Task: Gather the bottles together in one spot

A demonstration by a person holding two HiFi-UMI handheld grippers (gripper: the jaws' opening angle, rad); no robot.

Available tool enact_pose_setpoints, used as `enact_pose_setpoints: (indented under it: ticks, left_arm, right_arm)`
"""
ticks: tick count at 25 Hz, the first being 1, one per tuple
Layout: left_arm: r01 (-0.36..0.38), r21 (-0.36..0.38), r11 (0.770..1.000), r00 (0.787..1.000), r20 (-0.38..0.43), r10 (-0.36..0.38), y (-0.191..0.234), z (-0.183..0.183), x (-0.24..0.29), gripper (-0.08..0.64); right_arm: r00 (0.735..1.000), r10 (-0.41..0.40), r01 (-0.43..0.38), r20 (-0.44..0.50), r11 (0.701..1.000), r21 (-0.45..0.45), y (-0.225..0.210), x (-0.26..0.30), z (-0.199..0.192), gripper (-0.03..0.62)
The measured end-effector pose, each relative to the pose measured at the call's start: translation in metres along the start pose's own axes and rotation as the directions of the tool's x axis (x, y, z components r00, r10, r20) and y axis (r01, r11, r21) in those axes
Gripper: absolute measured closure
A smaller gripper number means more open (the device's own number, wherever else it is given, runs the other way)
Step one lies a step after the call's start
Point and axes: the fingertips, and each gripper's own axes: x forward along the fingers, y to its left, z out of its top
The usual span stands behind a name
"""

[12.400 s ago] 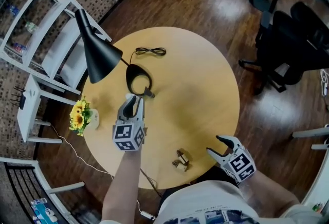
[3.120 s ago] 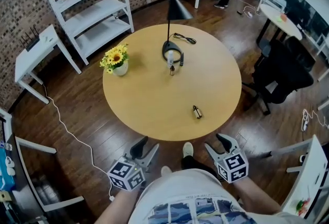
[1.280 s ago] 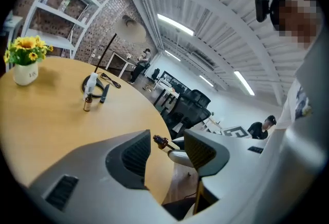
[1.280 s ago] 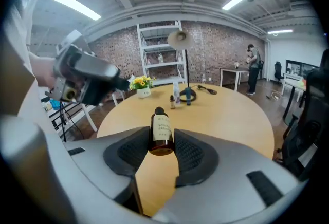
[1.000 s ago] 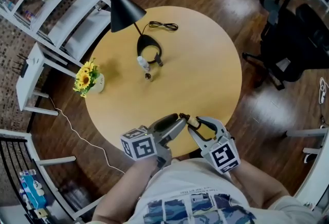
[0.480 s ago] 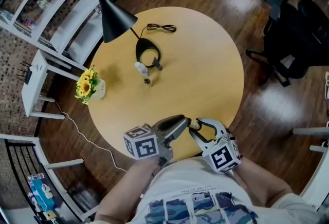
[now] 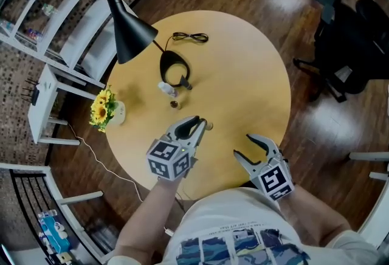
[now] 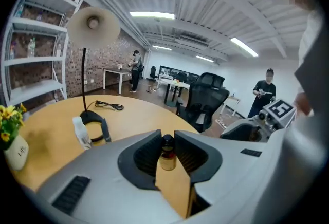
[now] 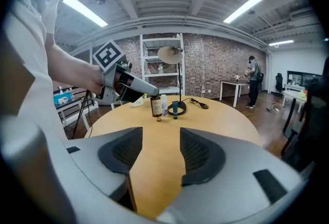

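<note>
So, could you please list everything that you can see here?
table: one, light wood, round, centre
lamp: one, black, table's far left
cable: one, black, far edge
white bottle: one, beside the lamp base
small brown item: one, near the white bottle
amber bottle: one, black cap, in the left gripper
flower pot: one, yellow flowers, table's left edge
shelving: one, white, floor, left
office chair: one, black, right
left gripper: jaws just closed on the amber bottle
right gripper: jaws just opened, empty
</note>
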Motion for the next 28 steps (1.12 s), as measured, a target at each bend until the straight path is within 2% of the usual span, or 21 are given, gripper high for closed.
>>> enact_pose_setpoints:
  ticks: [6, 11, 15, 21, 28]
  left_arm:
    - [-0.154, 0.101, 0.983, 0.987, -0.028, 0.158, 0.062, -0.011, 0.044, 0.485]
    - [-0.236, 0.111, 0.965, 0.97, -0.037, 0.242, 0.112, -0.021, 0.072, 0.485]
    - [-0.263, 0.111, 0.958, 0.962, -0.047, 0.269, 0.133, -0.03, 0.09, 0.485]
    - [-0.29, 0.104, 0.951, 0.952, -0.068, 0.298, 0.155, -0.051, 0.115, 0.485]
    - [-0.305, 0.163, 0.938, 0.946, -0.063, 0.319, 0.161, -0.057, 0.125, 0.483]
  right_arm:
    - [0.999, -0.014, 0.016, -0.047, 0.999, 0.039, -0.024, -0.006, -0.02, 0.336]
    - [0.996, -0.013, 0.019, -0.091, 0.998, 0.06, -0.033, -0.005, -0.035, 0.337]
    - [0.993, -0.003, 0.011, -0.12, 0.998, 0.067, -0.042, -0.01, -0.043, 0.336]
    - [0.986, -0.034, 0.052, -0.166, 0.994, 0.1, -0.056, -0.02, -0.057, 0.336]
    - [0.981, -0.048, 0.067, -0.187, 0.993, 0.1, -0.064, -0.024, -0.059, 0.337]
